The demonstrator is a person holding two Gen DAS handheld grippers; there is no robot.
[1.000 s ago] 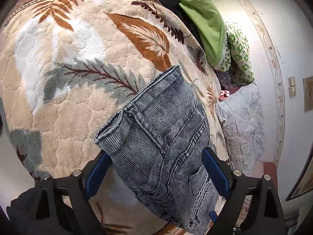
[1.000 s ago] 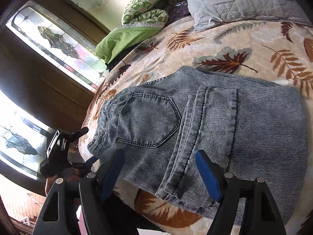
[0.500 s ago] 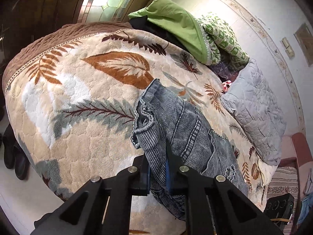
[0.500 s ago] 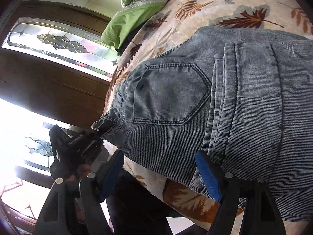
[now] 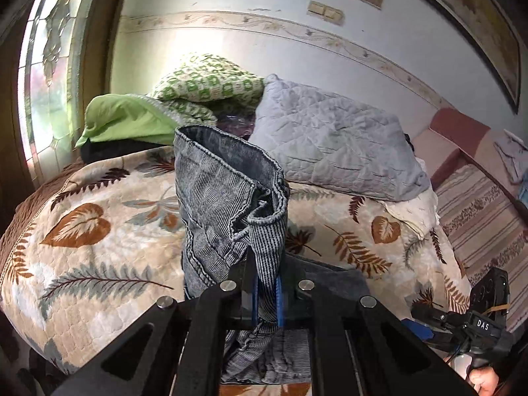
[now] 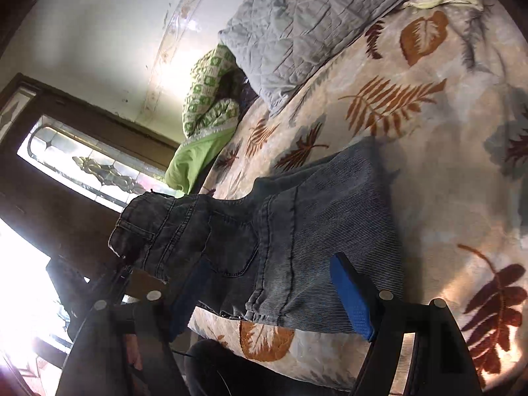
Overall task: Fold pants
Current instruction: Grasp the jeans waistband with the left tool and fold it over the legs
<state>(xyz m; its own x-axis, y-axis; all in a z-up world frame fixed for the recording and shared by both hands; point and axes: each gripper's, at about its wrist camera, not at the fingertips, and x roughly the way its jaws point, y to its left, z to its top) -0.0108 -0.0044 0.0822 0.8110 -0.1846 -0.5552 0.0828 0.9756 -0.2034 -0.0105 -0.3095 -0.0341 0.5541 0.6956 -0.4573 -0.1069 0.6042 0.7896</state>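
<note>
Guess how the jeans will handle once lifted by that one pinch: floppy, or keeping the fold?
Probably floppy: the jeans bunch and sag above the left gripper. Likely heavyish, since most still lies on the blanket. The fold may slip open; the right gripper holds nothing.

blanket (image 6: 445, 178) open, pillows (image 5: 330, 138) crowd headboard

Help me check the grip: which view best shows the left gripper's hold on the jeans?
The left wrist view: the left gripper is shut on the jeans, denim pinched between its blue fingers. The right wrist view shows only the raised waistband end.
</note>
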